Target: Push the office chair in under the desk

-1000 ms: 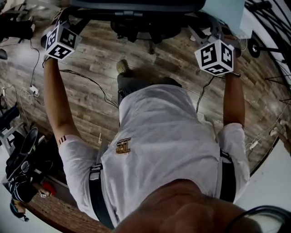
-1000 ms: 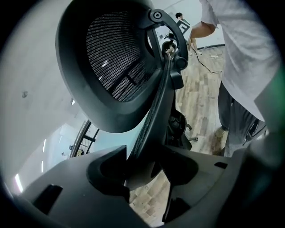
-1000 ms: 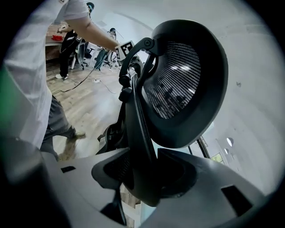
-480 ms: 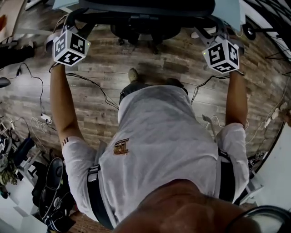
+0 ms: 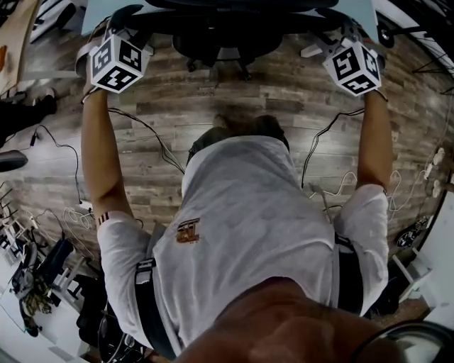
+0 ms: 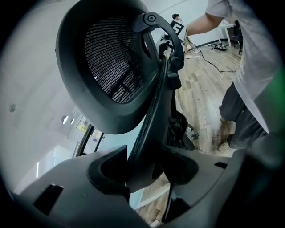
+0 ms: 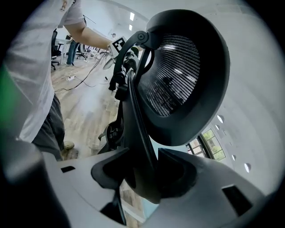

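Wood-plank floor (image 5: pixel 213 106) fills most of the head view, grey-brown boards running side to side. Pale desk (image 5: pixel 355 7) lies along the top edge of that view, only its near rim showing. Black office chair (image 5: pixel 220 32) stands straight ahead of me against that rim. Its backrest crosses the desk's edge and its wheeled base (image 5: pixel 216 53) rests on the boards just below. How far the seat sits under the top I cannot tell. Both my arms are stretched forward to the backrest, one at each side. Mesh headrest (image 6: pixel 111 62) rises above the back on a curved bracket and shows in both gripper views. My left gripper (image 6: pixel 144 171) is pinching the left edge of the chair's back frame, with the black rim between the two jaws and both pressing on it. My right gripper (image 7: pixel 142 176) grips the right edge the same way, jaws closed onto the rim. Each gripper points forward and down. Left marker cube (image 5: pixel 117 62) and right marker cube (image 5: pixel 355 65) sit about level with each other, well apart, with the chair between them. Thin dark cables (image 5: pixel 142 127) trail over the floor, one to each side of my feet (image 5: pixel 245 126).
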{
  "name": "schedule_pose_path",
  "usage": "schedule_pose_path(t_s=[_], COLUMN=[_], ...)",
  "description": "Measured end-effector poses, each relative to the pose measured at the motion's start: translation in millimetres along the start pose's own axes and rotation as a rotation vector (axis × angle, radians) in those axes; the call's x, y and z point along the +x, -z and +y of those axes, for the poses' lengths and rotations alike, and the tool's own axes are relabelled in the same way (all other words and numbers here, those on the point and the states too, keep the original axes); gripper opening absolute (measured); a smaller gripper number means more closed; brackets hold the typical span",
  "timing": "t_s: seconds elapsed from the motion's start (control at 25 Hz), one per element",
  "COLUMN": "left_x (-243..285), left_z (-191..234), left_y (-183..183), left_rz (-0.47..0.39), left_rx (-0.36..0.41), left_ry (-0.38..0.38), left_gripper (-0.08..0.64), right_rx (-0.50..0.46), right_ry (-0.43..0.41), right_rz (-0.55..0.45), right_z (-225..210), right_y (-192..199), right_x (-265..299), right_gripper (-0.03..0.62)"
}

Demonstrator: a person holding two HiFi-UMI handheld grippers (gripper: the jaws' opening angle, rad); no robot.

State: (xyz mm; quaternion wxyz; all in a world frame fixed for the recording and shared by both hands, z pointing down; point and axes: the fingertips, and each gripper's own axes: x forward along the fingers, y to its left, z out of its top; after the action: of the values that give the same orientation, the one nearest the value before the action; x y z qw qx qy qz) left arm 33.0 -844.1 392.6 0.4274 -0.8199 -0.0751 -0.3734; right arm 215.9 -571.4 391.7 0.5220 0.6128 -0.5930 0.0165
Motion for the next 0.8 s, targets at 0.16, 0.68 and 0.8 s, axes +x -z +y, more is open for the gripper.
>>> schedule_pose_path(t_s=[0.16, 0.68, 0.8], left_x=[10, 26, 25], left_z=[15, 38, 38], left_y=[12, 22, 20], left_rz=[-0.01, -0.045, -0.057], left_rx=[0.019, 0.028, 0.007], left_ry=[0.01, -0.001, -0.015], left_gripper=[0.241, 0.249, 0.255], right_rx=[0.015, 0.014, 0.008], right_ry=[0.014, 0.017, 0.008], right_rz=[0.008, 0.008, -0.002], right_z=[-1, -14, -15], right_y=[-10, -20, -19], right_x=[11, 30, 28], right_gripper=[0.206, 0.206, 0.206])
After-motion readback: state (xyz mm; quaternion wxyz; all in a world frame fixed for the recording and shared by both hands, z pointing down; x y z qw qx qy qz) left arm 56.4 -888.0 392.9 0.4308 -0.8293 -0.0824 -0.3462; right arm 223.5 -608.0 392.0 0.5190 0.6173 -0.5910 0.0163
